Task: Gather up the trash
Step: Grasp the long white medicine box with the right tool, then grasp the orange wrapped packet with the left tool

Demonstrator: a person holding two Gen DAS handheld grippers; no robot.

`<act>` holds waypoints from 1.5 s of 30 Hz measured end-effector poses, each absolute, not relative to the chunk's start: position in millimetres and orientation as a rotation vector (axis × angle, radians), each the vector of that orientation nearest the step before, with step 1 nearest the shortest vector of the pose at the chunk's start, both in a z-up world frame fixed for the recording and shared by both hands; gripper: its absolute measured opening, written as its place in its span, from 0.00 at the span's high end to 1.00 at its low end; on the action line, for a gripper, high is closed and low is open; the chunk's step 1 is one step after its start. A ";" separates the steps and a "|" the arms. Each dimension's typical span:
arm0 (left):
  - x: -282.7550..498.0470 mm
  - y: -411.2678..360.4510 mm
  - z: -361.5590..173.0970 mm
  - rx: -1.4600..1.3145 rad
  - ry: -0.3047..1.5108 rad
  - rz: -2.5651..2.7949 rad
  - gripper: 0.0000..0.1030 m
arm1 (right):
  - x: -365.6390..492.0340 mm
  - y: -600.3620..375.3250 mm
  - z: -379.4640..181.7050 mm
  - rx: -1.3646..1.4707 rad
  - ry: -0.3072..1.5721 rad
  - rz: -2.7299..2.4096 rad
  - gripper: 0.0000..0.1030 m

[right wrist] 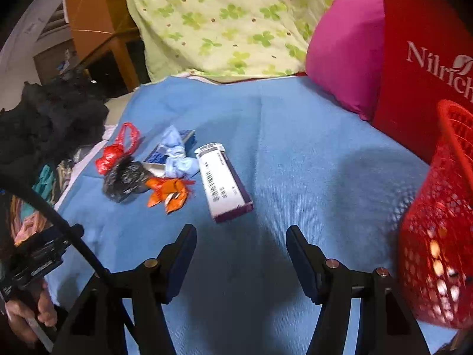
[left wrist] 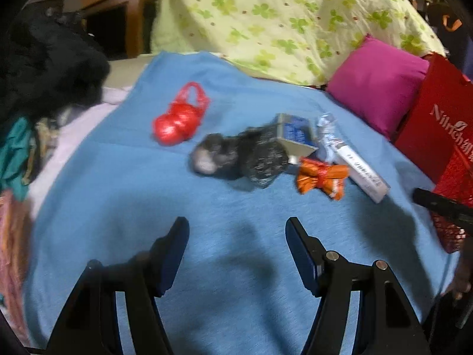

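A heap of trash lies on a blue blanket [left wrist: 118, 207]: a knotted red plastic bag [left wrist: 180, 118], a crumpled black wrapper [left wrist: 257, 159], a blue carton [left wrist: 292, 131], an orange wrapper [left wrist: 320, 177] and a white and purple box [left wrist: 360, 168]. My left gripper [left wrist: 236, 224] hovers open short of the heap, nothing between its fingers. In the right wrist view the box [right wrist: 223, 182], orange wrapper [right wrist: 168, 192], black wrapper [right wrist: 125, 180] and red bag [right wrist: 115, 153] lie ahead to the left. My right gripper [right wrist: 241, 230] is open and empty just behind the box.
A red mesh basket [right wrist: 437, 251] stands close on the right, in front of a red paper bag [right wrist: 419, 68]. A pink pillow [right wrist: 346, 53] and a green floral quilt [right wrist: 221, 23] lie behind. Dark clothes [left wrist: 50, 65] pile at the left edge. A hand [right wrist: 29, 310] holds the other gripper.
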State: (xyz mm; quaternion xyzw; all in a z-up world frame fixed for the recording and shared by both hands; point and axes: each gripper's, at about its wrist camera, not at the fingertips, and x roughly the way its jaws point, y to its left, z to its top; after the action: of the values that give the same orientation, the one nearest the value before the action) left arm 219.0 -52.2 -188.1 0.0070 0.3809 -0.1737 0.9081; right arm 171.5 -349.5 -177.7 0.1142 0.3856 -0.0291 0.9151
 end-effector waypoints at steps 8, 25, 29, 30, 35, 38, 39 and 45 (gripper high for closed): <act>223.0 -63.1 -197.5 0.000 0.832 -0.386 0.34 | 216.7 -333.7 -186.6 0.165 0.818 -0.041 0.36; 215.9 -66.0 -199.2 0.077 0.805 -0.365 0.34 | 235.7 -337.0 -206.5 0.184 0.932 -0.074 0.51; 214.8 -66.0 -198.7 0.080 0.799 -0.366 0.34 | 214.4 -348.0 -205.2 0.169 0.955 -0.125 0.51; 214.5 -67.1 -198.4 0.081 0.797 -0.370 0.34 | 209.6 -352.2 -205.6 0.174 0.966 -0.138 0.51; 214.8 -80.4 -197.1 0.077 0.803 -0.416 0.34 | 198.0 -368.2 -208.1 0.154 0.995 -0.164 0.51; 219.9 -96.5 -192.9 0.064 0.802 -0.434 0.34 | 195.7 -377.1 -209.3 0.170 1.004 -0.159 0.51; 223.5 -103.4 -190.8 0.057 0.804 -0.436 0.34 | 194.8 -380.9 -209.2 0.184 1.005 -0.154 0.51; 248.2 -157.0 -184.7 0.074 0.837 -0.451 0.31 | 195.9 -392.7 -211.6 0.236 1.015 -0.135 0.51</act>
State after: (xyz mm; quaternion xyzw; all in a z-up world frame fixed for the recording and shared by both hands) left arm 248.2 -157.0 -184.7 0.0358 0.4030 -0.2170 0.8884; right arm 195.9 -392.7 -211.6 0.1127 0.4843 -0.0646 0.8652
